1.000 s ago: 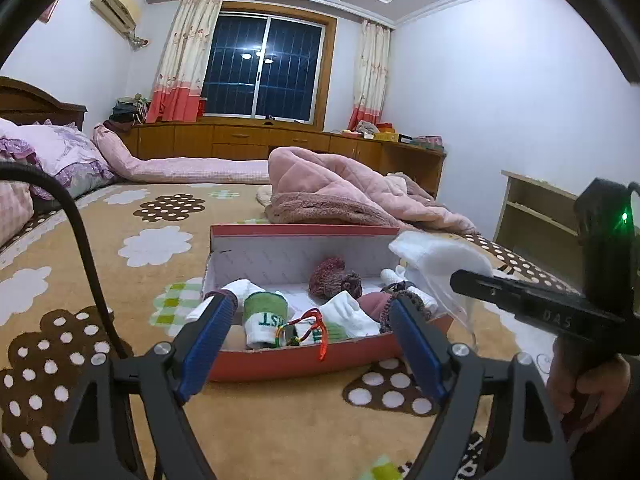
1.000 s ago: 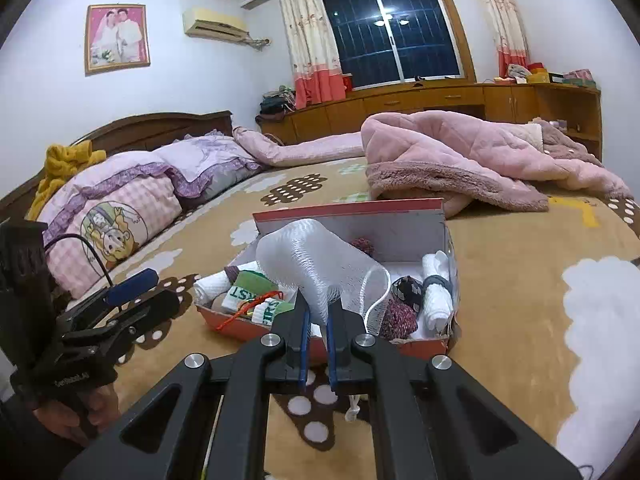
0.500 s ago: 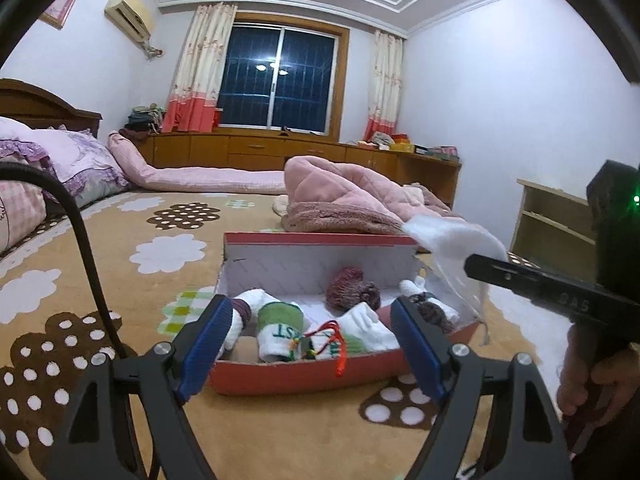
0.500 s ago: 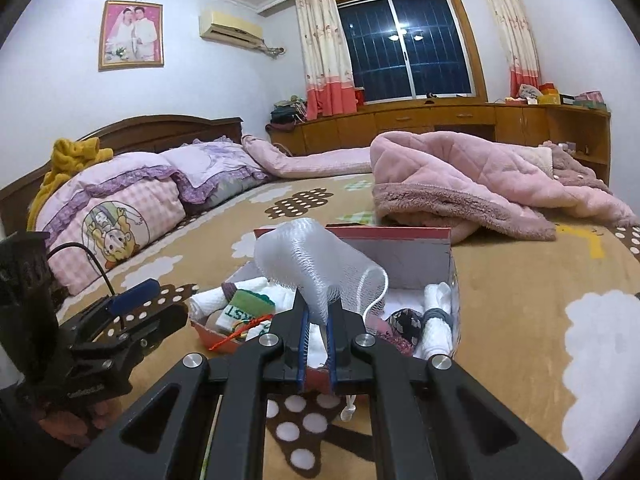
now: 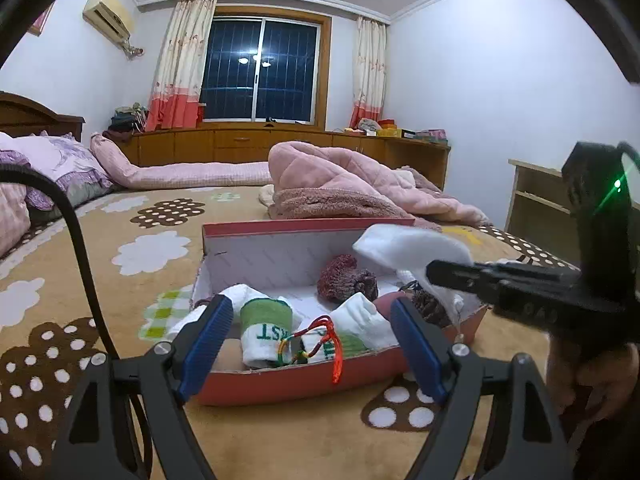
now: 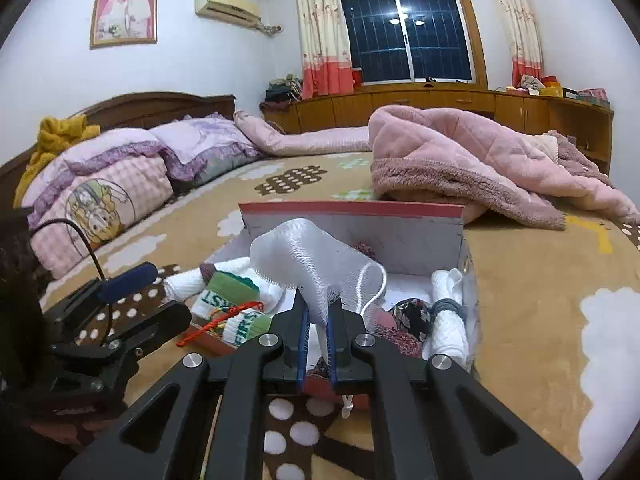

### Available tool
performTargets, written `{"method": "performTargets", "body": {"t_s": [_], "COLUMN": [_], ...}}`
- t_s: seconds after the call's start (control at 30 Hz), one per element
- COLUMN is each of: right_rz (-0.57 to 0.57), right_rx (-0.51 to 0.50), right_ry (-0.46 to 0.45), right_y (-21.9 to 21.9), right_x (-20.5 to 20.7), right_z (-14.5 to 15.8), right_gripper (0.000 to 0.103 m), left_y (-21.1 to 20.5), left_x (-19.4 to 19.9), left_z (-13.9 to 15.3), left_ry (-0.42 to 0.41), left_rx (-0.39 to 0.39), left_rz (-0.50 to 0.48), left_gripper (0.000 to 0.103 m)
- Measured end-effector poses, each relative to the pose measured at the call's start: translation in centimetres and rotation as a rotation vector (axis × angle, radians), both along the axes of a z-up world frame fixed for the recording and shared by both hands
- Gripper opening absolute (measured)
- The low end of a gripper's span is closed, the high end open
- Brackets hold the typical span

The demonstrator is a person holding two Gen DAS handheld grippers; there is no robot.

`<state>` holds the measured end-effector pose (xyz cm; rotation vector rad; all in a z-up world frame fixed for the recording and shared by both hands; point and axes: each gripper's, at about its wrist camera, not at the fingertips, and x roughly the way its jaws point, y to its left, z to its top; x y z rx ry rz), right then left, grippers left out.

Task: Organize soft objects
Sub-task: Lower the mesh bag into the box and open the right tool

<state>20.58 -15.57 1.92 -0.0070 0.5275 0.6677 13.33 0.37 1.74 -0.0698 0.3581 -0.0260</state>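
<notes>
- My right gripper [image 6: 318,318] is clenched on the white mesh bath puff [image 6: 308,256], pinching its lower bunched end; the puff's body stands up above the jaws, over the near part of the red cardboard box [image 6: 352,208].
- My left gripper [image 5: 310,340] is released, jaws wide, nothing between them, at the box's near wall.
- Box contents: rolled socks [image 5: 266,330], a knitted maroon piece [image 5: 346,278], a red cord [image 5: 336,354].
- Handling judgement: the puff looks very light, springy and compressible, not fragile; a loose loop [image 6: 370,288] hangs off it.
- The gathered end is the secure hold; the netting may snag on the pads at release.
</notes>
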Motion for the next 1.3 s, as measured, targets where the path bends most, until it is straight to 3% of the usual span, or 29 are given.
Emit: {"method": "performTargets", "body": {"t_s": [0.2, 0.4, 0.8, 0.93, 1.13, 1.3], "right_rz": [-0.03, -0.031, -0.055, -0.041, -0.027, -0.039], "right_rx": [-0.038, -0.122, -0.21, -0.25, -0.228, -0.228], "right_ry": [-0.054, -0.038, 0.111, 0.116, 0.114, 0.093], "right_y": [1.3, 3.3, 4.7, 5.4, 5.1, 5.1], "right_x": [1.0, 2.3, 6.3, 6.8, 6.5, 6.0], "right_z": [-1.2, -2.3, -3.7, -4.2, -4.6, -4.6], "right_gripper": [0.007, 0.007, 0.007, 0.007, 0.007, 0.007], "left_y": [0.4, 0.8, 0.5, 0.2, -0.1, 0.8], "left_x": [1.2, 2.5, 6.0, 6.5, 6.3, 8.3], "left_z": [-0.4, -0.5, -1.5, -1.8, -1.9, -3.1], "left_ry": [0.021, 0.027, 0.115, 0.134, 0.122, 0.24], "left_rx": [-0.021, -0.026, -0.01, 0.01, 0.039, 0.003], "left_rz": [0.001, 0.016, -0.012, 0.011, 0.033, 0.064], "left_gripper": [0.085, 0.084, 0.083, 0.083, 0.083, 0.083]}}
